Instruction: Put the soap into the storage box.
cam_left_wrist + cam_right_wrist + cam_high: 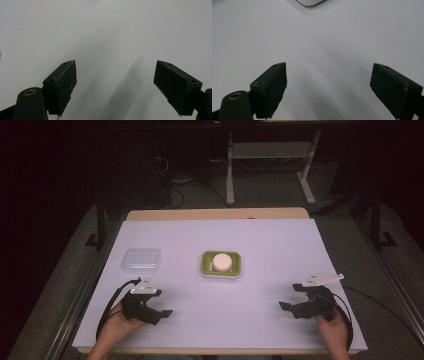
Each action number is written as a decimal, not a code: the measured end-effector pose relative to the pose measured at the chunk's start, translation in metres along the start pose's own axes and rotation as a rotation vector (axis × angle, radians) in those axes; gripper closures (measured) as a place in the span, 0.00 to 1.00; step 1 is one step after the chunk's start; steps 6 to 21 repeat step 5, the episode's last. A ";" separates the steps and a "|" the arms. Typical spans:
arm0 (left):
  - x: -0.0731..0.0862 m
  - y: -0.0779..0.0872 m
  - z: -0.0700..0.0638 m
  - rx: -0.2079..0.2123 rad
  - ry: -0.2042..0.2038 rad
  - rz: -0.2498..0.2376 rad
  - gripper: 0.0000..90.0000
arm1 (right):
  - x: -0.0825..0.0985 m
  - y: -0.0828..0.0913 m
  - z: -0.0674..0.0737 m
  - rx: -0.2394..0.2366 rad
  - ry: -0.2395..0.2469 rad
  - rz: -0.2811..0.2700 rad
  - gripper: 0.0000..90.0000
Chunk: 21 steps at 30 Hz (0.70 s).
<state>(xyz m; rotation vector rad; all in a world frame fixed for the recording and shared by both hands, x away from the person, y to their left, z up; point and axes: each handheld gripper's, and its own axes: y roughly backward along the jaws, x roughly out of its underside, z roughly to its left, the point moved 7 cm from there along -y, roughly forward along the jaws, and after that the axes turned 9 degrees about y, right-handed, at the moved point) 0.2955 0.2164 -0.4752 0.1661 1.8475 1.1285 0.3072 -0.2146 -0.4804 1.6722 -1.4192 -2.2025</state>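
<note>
— When you looked down from the high view, where were the two tools?

— Both sat near the front edge of the white sheet [270, 255] that covered the table. The left gripper [159, 312] was at the near left, held in the left hand [121, 319], and the right gripper [292, 296] was at the near right, in the right hand [334, 327]. They were well apart, each pointing inward toward the middle.

— And how did the jaws stand?

— Spread wide on both. In the left gripper view the left gripper [115, 82] had nothing but bare white sheet between its black jaws. The right gripper [328, 86] looked the same in its own view, with a pale rounded edge of something just showing at the top; I could not tell what it was.

— Where were the things on the table?

— A green tray [205, 265] lay at the middle of the sheet, with a white round object [222, 262] sitting in it. A clear plastic lid [141, 259] lay flat to its left, just beyond the left gripper. Neither tool touched any of them.
</note>
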 end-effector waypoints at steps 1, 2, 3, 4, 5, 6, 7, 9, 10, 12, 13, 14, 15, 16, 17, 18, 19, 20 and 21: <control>0.004 0.001 0.000 -0.004 -0.004 -0.002 0.20 | 0.000 0.000 0.000 0.001 0.005 -0.002 0.15; 0.008 0.003 0.000 -0.008 0.002 -0.007 0.20 | -0.001 0.001 0.002 -0.002 0.006 -0.002 0.15; 0.010 0.003 -0.001 -0.003 0.011 -0.014 0.20 | -0.001 0.001 0.003 -0.005 0.017 -0.006 0.15; 0.012 0.003 0.000 -0.005 0.011 -0.015 0.20 | -0.002 0.001 0.004 -0.009 0.018 -0.006 0.15; 0.012 0.003 0.000 -0.005 0.011 -0.015 0.20 | -0.002 0.001 0.004 -0.009 0.018 -0.006 0.15; 0.012 0.003 0.000 -0.005 0.011 -0.015 0.20 | -0.002 0.001 0.004 -0.009 0.018 -0.006 0.15; 0.012 0.003 0.000 -0.005 0.011 -0.015 0.20 | -0.002 0.001 0.004 -0.009 0.018 -0.006 0.15; 0.012 0.003 0.000 -0.005 0.011 -0.015 0.20 | -0.002 0.001 0.004 -0.009 0.018 -0.006 0.15; 0.012 0.003 0.000 -0.005 0.011 -0.015 0.20 | -0.002 0.001 0.004 -0.009 0.018 -0.006 0.15; 0.012 0.003 0.000 -0.005 0.011 -0.015 0.20 | -0.002 0.001 0.004 -0.009 0.018 -0.006 0.15; 0.012 0.003 0.000 -0.005 0.011 -0.015 0.20 | -0.002 0.001 0.004 -0.009 0.018 -0.006 0.15; 0.012 0.003 0.000 -0.005 0.011 -0.015 0.20 | -0.002 0.001 0.004 -0.009 0.018 -0.006 0.15; 0.012 0.003 0.000 -0.005 0.011 -0.015 0.20 | -0.002 0.001 0.004 -0.009 0.018 -0.006 0.15; 0.012 0.003 0.000 -0.005 0.011 -0.015 0.20 | -0.002 0.001 0.004 -0.009 0.018 -0.006 0.15; 0.012 0.003 0.000 -0.005 0.011 -0.015 0.20 | -0.002 0.001 0.004 -0.009 0.018 -0.006 0.15; 0.012 0.003 0.000 -0.005 0.011 -0.015 0.20 | -0.002 0.001 0.004 -0.009 0.018 -0.006 0.15; 0.012 0.003 0.000 -0.005 0.011 -0.015 0.20 | -0.002 0.001 0.004 -0.009 0.018 -0.006 0.15; 0.012 0.003 0.000 -0.005 0.011 -0.015 0.20 | -0.002 0.001 0.004 -0.009 0.018 -0.006 0.15; 0.012 0.003 0.000 -0.005 0.011 -0.015 0.20 | -0.002 0.001 0.004 -0.009 0.018 -0.006 0.15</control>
